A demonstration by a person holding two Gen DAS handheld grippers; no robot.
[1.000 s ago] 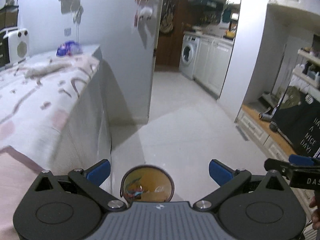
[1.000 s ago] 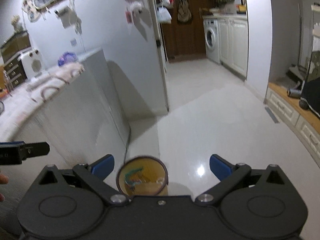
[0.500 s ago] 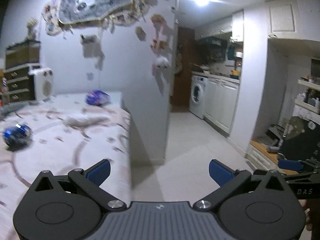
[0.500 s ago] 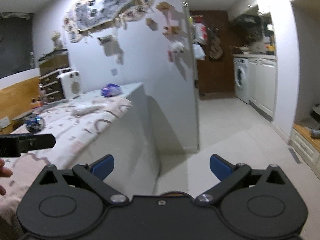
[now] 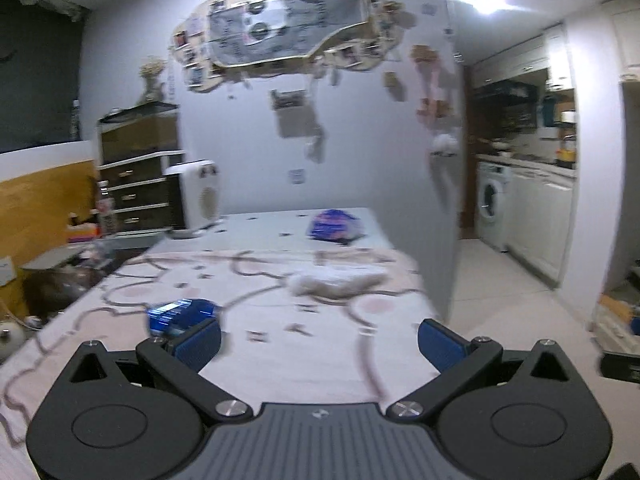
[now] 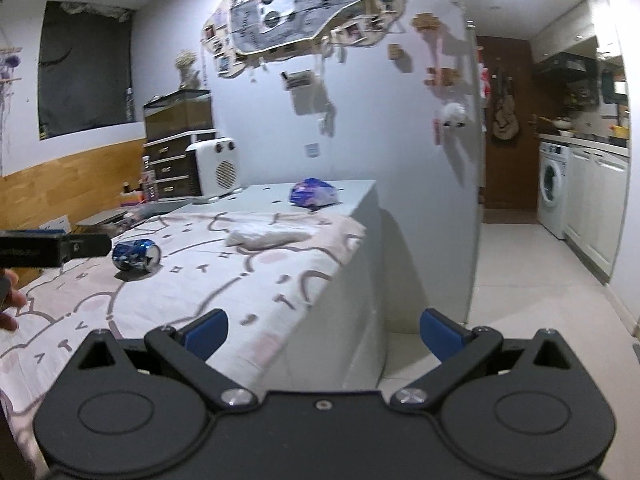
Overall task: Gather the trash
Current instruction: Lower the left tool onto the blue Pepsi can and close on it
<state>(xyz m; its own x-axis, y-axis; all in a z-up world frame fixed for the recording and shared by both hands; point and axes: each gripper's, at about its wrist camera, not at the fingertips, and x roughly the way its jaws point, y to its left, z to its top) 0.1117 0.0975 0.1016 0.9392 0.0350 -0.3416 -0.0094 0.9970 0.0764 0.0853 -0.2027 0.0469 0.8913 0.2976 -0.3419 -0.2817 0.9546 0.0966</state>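
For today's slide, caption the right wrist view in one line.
Open right gripper faces a crushed blue can on the patterned tablecloth.

A white heater (image 6: 215, 169) stands at the far end of the patterned tablecloth (image 6: 256, 272). Left of the heater is a dark drawer unit (image 6: 173, 164). Above the heater, a photo-covered wall board (image 6: 296, 12) hangs. Far right of the heater, a washing machine (image 6: 553, 190) sits under the kitchen counter.
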